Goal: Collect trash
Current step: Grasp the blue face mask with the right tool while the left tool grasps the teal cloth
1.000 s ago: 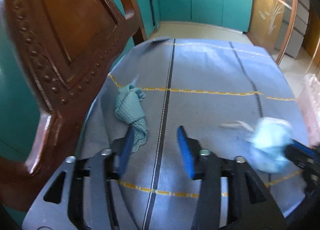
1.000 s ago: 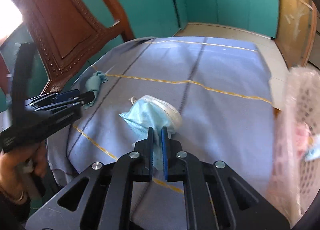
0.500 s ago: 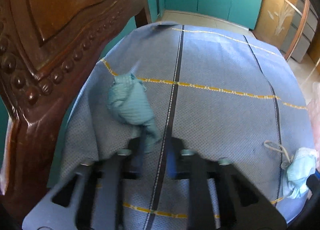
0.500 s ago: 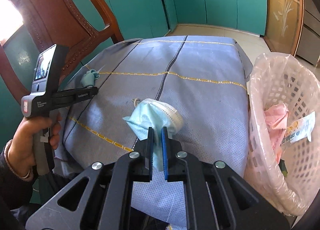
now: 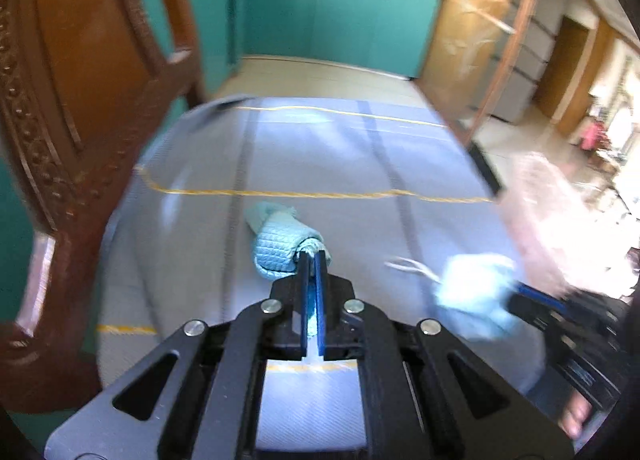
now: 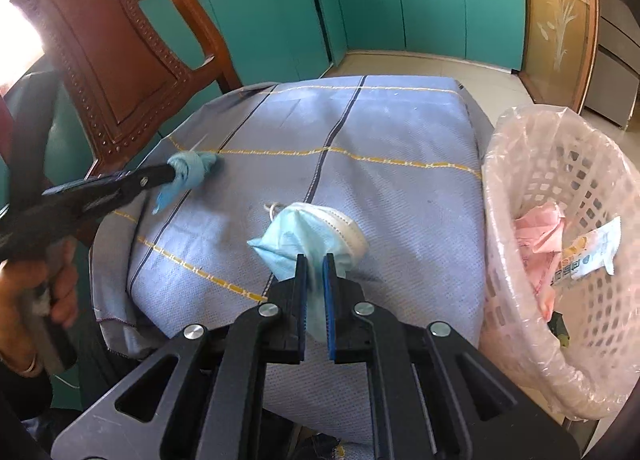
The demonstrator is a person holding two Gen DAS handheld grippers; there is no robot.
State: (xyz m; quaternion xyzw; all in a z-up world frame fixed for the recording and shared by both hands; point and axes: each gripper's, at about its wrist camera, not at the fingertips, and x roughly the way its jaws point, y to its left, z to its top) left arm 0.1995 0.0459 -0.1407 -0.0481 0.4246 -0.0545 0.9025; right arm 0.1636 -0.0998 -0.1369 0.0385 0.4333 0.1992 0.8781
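My left gripper [image 5: 311, 256] is shut on a crumpled teal cloth [image 5: 280, 242] and holds it over the blue cloth-covered table [image 5: 320, 156]. The right wrist view shows that gripper [image 6: 173, 175] with the teal cloth [image 6: 192, 170] hanging from its tips at the table's left side. My right gripper [image 6: 315, 260] is shut on a light blue face mask [image 6: 308, 236], lifted above the table's near part. The mask [image 5: 474, 300] also shows blurred at the right in the left wrist view.
A white lattice basket [image 6: 516, 164] lined with a clear bag stands right of the table, holding pink paper [image 6: 540, 232] and a wrapper [image 6: 592, 252]. A carved wooden chair back [image 6: 112, 72] stands at the table's left. Teal cabinets [image 6: 400, 4] line the far wall.
My left gripper has shut on the teal cloth and lifted it off the table. My right gripper still holds the mask, now nearer the basket.
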